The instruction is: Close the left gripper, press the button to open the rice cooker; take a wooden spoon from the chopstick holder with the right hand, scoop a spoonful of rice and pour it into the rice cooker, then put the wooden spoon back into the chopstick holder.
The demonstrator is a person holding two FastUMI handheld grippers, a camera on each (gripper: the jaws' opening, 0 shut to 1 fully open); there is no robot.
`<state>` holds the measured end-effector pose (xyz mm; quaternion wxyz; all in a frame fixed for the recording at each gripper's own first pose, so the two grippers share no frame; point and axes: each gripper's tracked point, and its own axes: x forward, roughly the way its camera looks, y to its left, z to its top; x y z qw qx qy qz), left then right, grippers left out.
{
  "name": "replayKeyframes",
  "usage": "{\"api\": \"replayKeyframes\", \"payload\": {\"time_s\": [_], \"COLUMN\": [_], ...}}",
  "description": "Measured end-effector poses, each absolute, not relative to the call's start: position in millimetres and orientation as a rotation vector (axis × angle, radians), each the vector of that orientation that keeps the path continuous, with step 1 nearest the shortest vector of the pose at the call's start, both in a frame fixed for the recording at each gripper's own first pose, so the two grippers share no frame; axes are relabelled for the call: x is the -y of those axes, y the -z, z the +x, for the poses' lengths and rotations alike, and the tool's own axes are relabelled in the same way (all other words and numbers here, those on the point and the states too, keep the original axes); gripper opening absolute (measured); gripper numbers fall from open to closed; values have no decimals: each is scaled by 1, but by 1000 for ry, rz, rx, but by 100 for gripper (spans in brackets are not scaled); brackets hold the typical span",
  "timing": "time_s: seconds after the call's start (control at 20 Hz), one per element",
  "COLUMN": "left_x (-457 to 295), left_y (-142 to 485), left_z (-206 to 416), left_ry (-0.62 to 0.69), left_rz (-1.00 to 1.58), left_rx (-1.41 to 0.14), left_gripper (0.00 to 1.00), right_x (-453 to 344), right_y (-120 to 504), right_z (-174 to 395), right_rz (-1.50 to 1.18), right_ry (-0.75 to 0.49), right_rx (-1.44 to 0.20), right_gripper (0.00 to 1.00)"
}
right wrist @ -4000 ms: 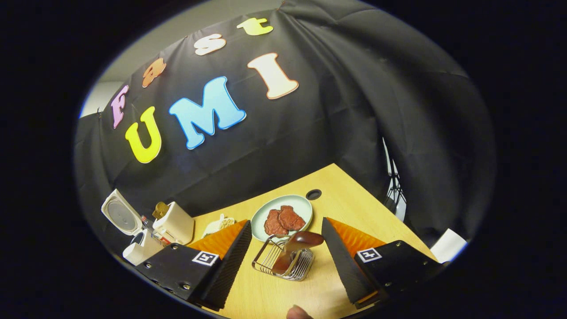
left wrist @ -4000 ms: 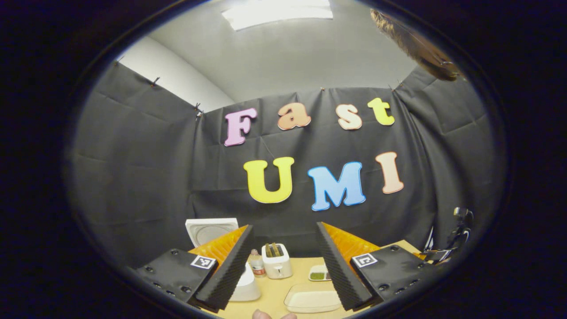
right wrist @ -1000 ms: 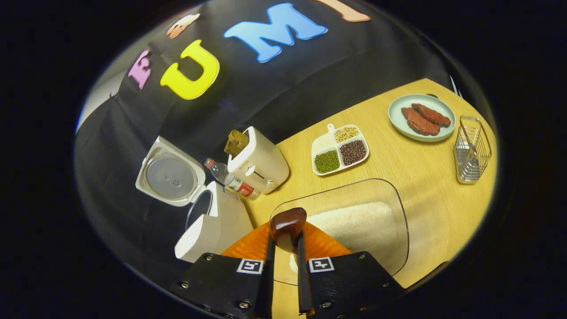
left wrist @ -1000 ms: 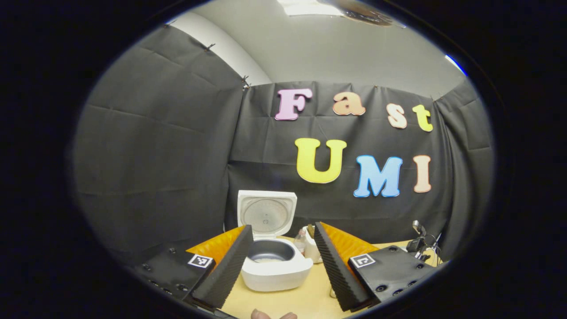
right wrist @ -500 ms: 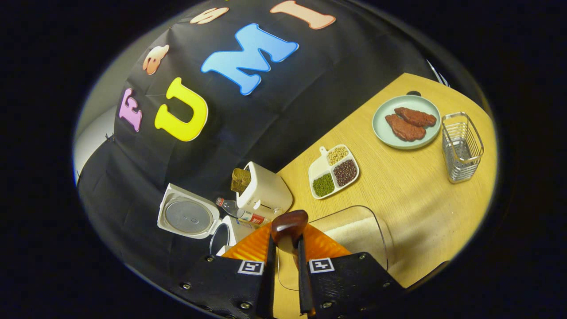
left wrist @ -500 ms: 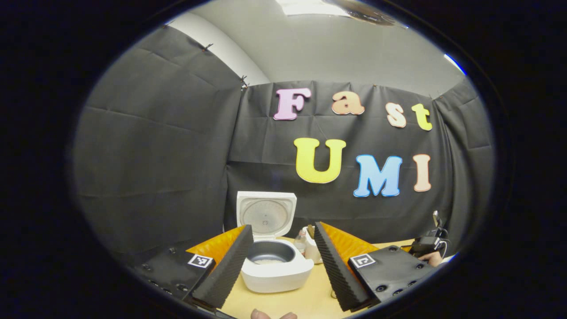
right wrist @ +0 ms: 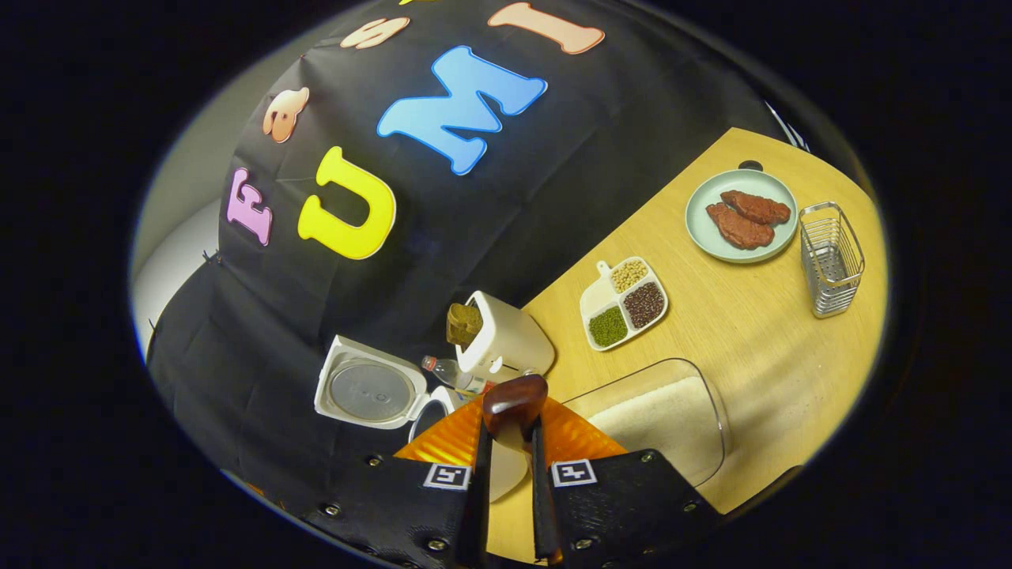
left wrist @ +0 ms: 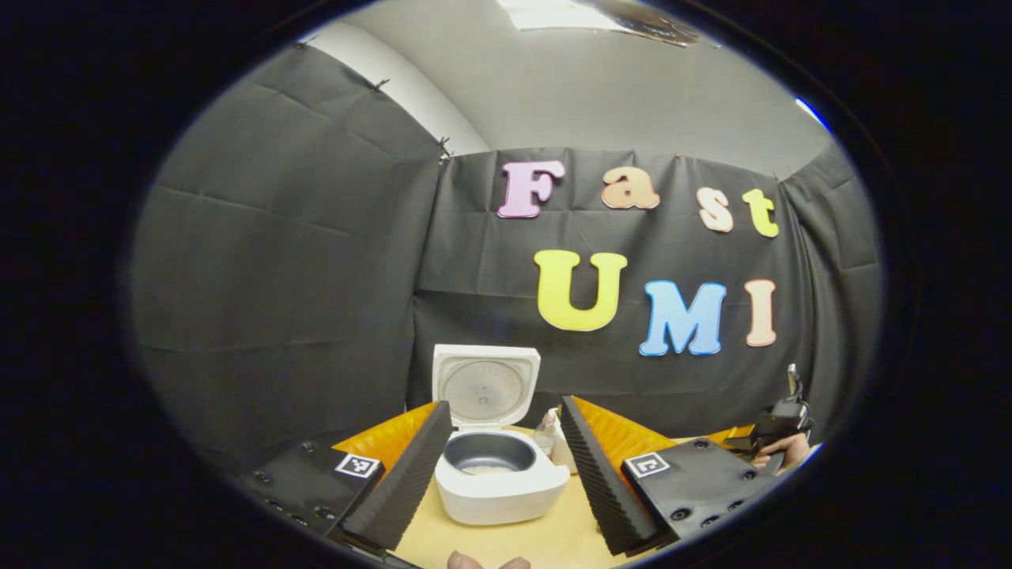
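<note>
The white rice cooker [left wrist: 500, 484] stands with its lid [left wrist: 485, 386] up, and a little white rice lies in its dark pot [left wrist: 484, 458]. My left gripper [left wrist: 504, 407] is open just in front of it, a finger on either side. My right gripper [right wrist: 506, 433] is shut on the handle of the wooden spoon [right wrist: 515, 401], whose dark bowl sticks out past the fingertips. The spoon hangs between the cooker lid [right wrist: 370, 389] and the clear rice container [right wrist: 662, 417]. The fingers hide most of the cooker's pot. The wire chopstick holder [right wrist: 828, 258] stands far right.
A white toaster [right wrist: 510, 340] with bread and a small bottle [right wrist: 452, 374] stand behind the cooker. A divided dish of beans [right wrist: 624, 305] and a pale plate with meat [right wrist: 742, 215] sit on the wooden table [right wrist: 759, 332]. A hand [left wrist: 783, 447] holds the other gripper at far right.
My right gripper, still holding the spoon, has swung left from over the rice container toward the open cooker. The left gripper has barely shifted and stays open.
</note>
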<state>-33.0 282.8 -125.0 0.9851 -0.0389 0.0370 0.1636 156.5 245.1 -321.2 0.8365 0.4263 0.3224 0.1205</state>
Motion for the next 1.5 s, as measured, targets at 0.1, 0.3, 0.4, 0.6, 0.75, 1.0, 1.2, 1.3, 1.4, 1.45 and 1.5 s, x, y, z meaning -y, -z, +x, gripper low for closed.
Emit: {"api": "replayKeyframes", "payload": {"time_s": [0.1,0.3,0.4,0.6,0.75,1.0,1.2,1.3,1.4,1.45,1.5], "left_x": [-292,-315,-327,-349,-366,-385,-398,-402,-406,-407,-408], "left_y": [124,123,124,129,133,145,154,157,160,163,163], "left_z": [-38,-48,-54,-62,-65,-65,-63,-63,-62,-61,-60], "left_ry": [-341,-372,-390,-421,-442,-461,-472,-477,-480,-481,-481], "left_rz": [-77,-80,-86,-89,-106,-130,-146,-150,-154,-155,-155], "left_rx": [-72,-63,-64,-62,-62,-68,-80,-82,-88,-91,-93], "left_gripper": [96,100,93,93,93,93,93,93,93,93,93], "right_x": [-263,-311,-341,-406,-460,-527,-555,-563,-571,-575,-576], "right_y": [301,252,230,216,226,277,317,323,325,324,323], "right_z": [159,167,175,199,212,236,248,242,240,241,240], "right_rz": [945,1044,1114,1113,1023,797,591,502,424,382,342], "right_ry": [-279,-353,-395,-442,-473,-482,-492,-522,-553,-565,-578], "right_rx": [-666,-642,-632,-635,-647,-689,-703,-699,-683,-672,-657], "right_gripper": [23,23,23,22,23,22,23,22,22,23,22]}}
